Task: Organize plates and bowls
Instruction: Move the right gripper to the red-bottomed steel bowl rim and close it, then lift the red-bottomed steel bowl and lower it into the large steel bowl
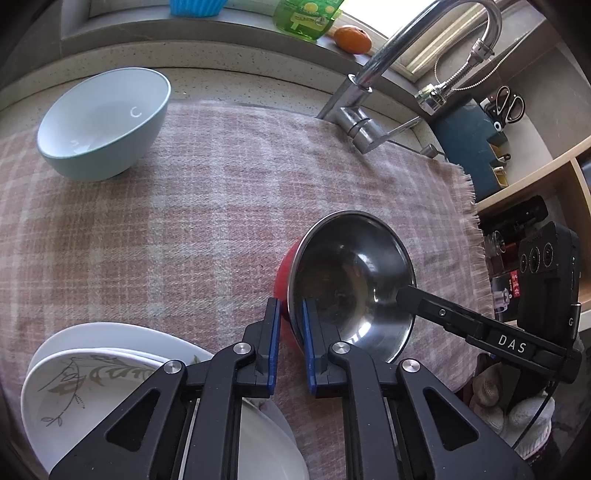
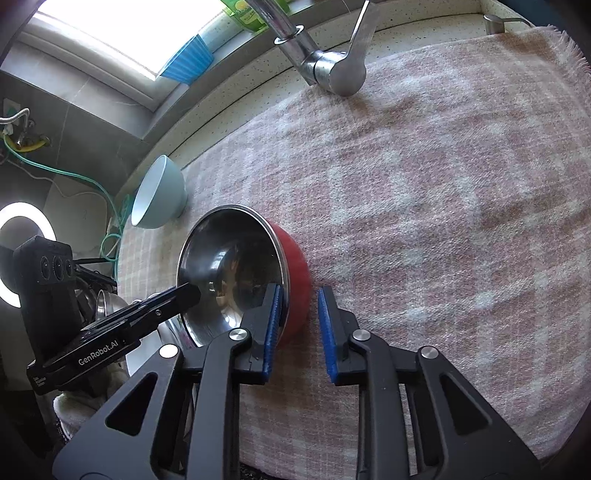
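A steel bowl with a red outside point(image 1: 351, 273) is held tilted above the pink checked cloth point(image 1: 207, 221). My left gripper point(image 1: 291, 314) has its jaws on either side of the bowl's near rim, one finger inside and one outside. My right gripper point(image 2: 299, 306) straddles the opposite rim of the same bowl point(image 2: 236, 266); a gap shows between the red wall and its right pad point(image 2: 327, 332). A light blue bowl point(image 1: 103, 122) stands at the far left, also in the right wrist view point(image 2: 159, 195). White plates point(image 1: 88, 373) are stacked at the near left.
A chrome faucet point(image 1: 373, 74) rises at the cloth's far edge, with a green soap bottle point(image 1: 306, 18) and an orange point(image 1: 352, 38) on the sill behind. Shelves with dark items point(image 1: 524, 236) stand right of the cloth. More steel dishes point(image 2: 110, 302) lie at the left in the right wrist view.
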Available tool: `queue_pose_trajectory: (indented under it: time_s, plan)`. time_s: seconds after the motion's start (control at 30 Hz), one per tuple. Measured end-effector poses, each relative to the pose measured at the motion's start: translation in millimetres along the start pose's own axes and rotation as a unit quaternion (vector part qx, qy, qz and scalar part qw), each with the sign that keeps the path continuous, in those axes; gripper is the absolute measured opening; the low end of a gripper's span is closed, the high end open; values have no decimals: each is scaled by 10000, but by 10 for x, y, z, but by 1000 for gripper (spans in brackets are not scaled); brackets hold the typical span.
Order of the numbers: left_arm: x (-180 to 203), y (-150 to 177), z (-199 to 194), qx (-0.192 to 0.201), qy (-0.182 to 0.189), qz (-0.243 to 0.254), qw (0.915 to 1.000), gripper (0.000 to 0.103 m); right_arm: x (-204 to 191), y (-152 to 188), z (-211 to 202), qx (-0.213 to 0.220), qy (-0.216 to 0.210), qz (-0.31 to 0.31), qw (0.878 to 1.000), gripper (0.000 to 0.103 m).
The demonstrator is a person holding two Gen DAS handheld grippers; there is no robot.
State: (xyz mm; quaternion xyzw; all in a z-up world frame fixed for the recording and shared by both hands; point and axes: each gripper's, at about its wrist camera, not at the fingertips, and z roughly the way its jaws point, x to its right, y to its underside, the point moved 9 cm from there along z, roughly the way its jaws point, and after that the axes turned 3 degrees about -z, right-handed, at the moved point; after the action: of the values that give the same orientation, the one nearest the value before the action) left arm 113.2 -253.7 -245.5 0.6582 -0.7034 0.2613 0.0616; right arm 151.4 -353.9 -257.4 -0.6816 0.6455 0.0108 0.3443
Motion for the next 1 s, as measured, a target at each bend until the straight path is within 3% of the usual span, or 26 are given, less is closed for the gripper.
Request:
queue_pose_trajectory:
  time_s: [0.07,0.53,1.0]
  plan:
    - [10,-13,3,15,-9,20,10000,10,-32,-3,9,-21,-6,-33,10000,12]
    - [8,-24,-294,274,5,54,9996,10,-353,-50,-210,121,-78,-243,9996,12]
    - [-420,36,-1012,819,-61,-290,9962,10,-1267,50,-248,134,-355,-948,9948,12]
